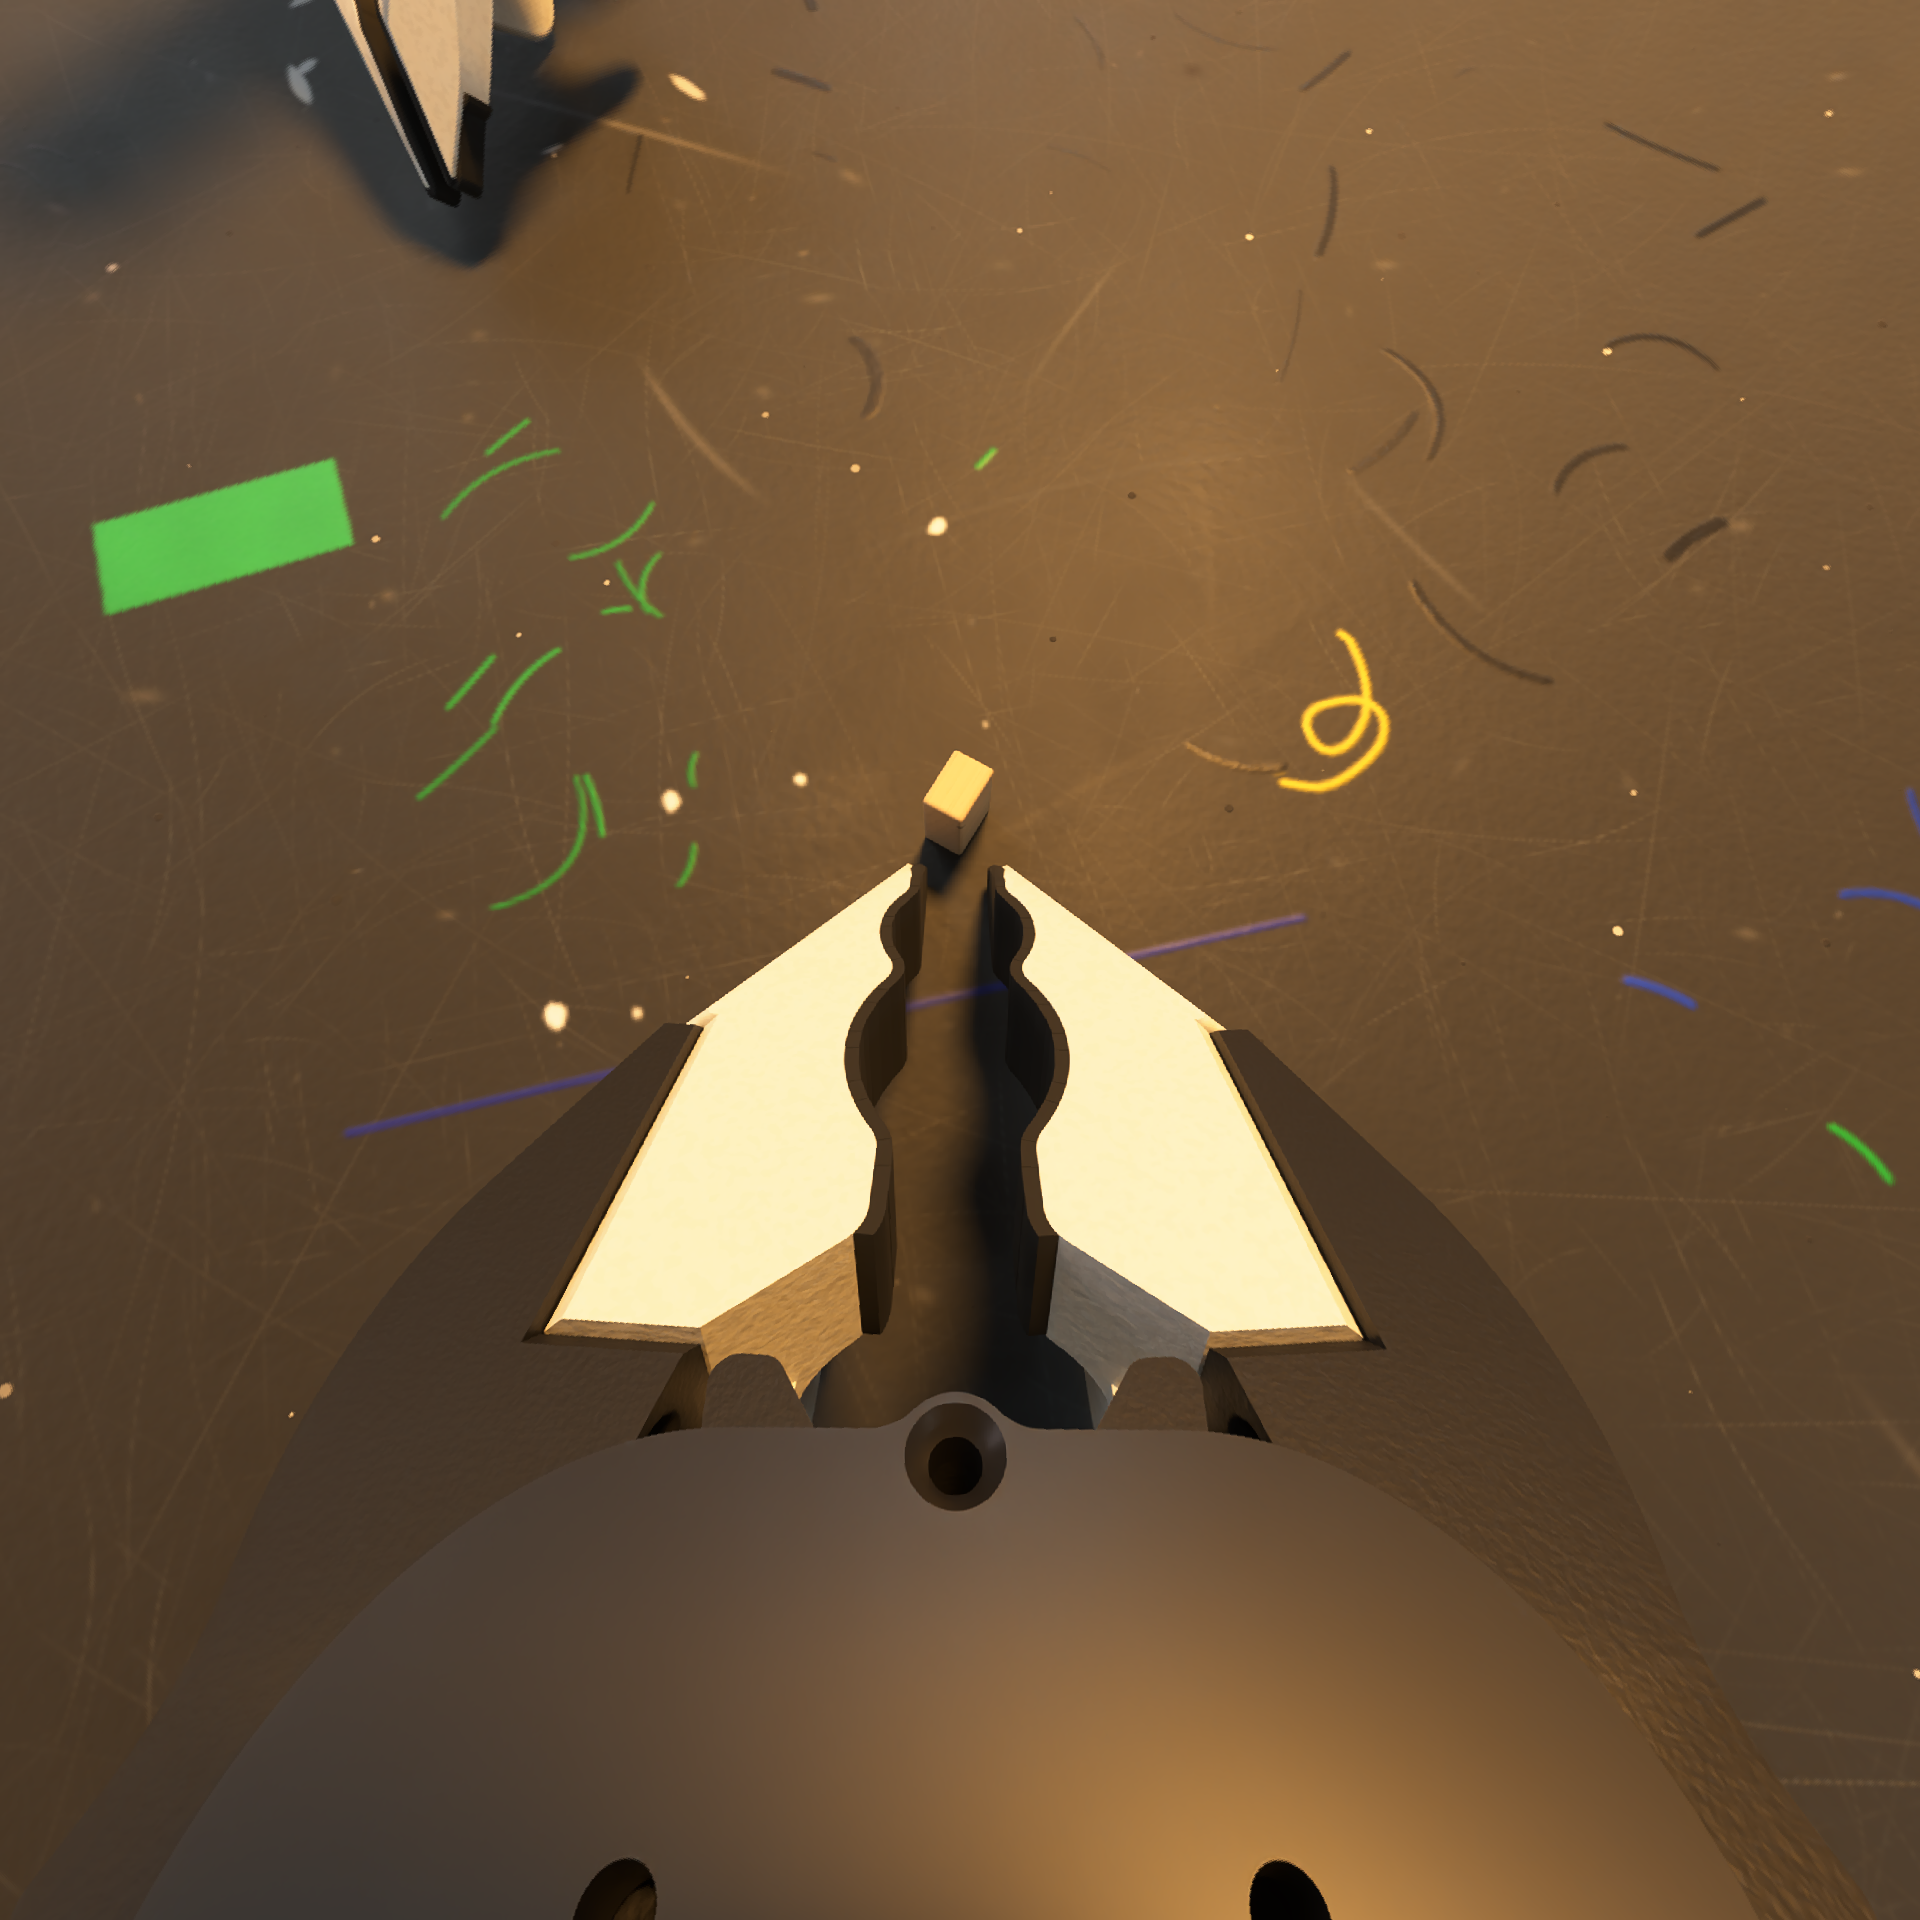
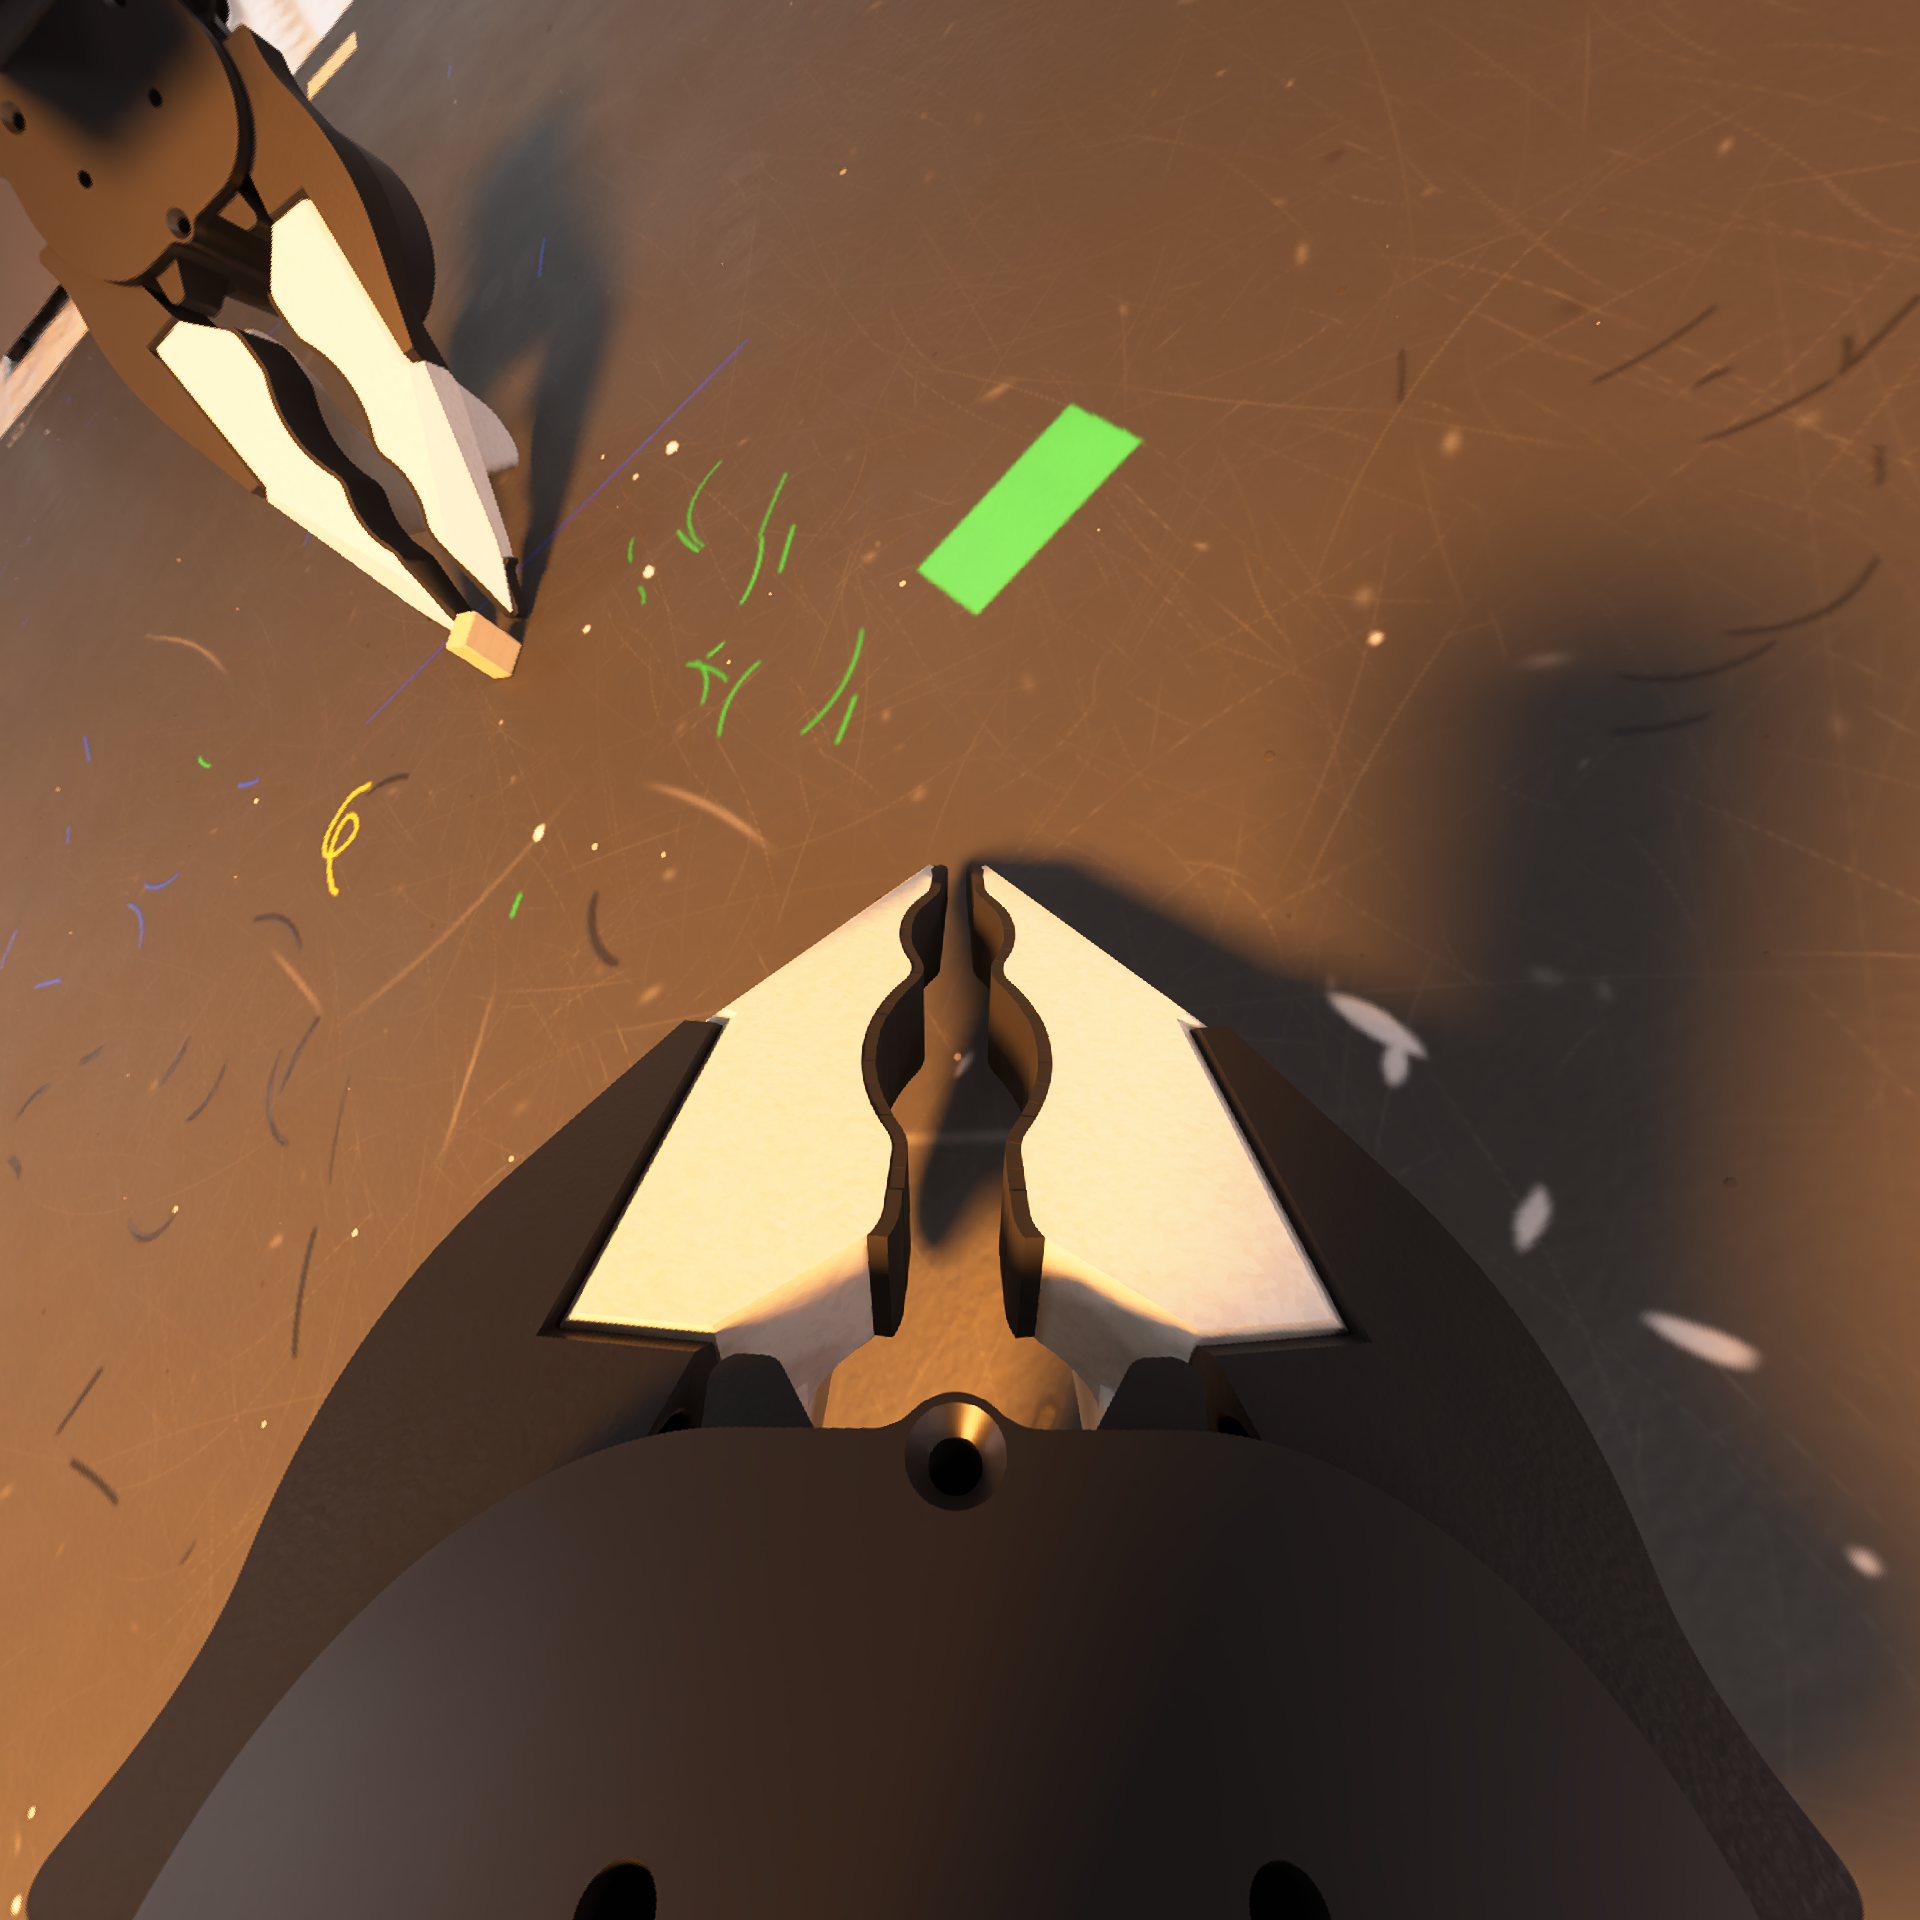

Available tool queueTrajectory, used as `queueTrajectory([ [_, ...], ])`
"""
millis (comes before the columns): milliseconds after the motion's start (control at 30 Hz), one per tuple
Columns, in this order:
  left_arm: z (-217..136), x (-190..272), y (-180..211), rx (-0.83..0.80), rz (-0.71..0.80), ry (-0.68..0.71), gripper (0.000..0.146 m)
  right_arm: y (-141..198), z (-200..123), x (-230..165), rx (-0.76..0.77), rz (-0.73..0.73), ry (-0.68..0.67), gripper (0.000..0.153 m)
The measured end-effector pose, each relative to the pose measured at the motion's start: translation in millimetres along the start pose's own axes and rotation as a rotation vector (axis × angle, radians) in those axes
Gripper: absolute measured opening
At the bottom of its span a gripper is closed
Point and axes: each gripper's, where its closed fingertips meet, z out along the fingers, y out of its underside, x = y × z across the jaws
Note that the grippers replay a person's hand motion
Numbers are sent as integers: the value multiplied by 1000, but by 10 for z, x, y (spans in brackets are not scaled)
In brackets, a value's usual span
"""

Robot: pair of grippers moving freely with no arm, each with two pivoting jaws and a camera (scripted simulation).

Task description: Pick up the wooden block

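Note:
The wooden block (image 1: 958,800) is small and pale and lies on the scratched brown table just beyond my left gripper's fingertips. My left gripper (image 1: 956,871) has its jaws a narrow gap apart, about the block's width, with nothing between them. In the right wrist view the left gripper (image 2: 488,615) points down at the block (image 2: 483,644), tips right at its edge; I cannot tell if they touch. My right gripper (image 2: 956,871) is shut and empty, well away from the block. It also shows in the left wrist view at the top left (image 1: 447,177).
A flat green rectangle (image 1: 223,535) is marked on the table left of the block and also shows in the right wrist view (image 2: 1029,509). A yellow scribble (image 1: 1345,722) lies to the block's right. Green, blue and dark scratches cover the table.

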Motion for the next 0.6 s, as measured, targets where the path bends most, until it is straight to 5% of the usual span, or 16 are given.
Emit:
queueTrajectory([
  [600, -9, -43, -8, 5, 119, 70, 25, 37, 32, -12, -29, -141, 112, 3],
])
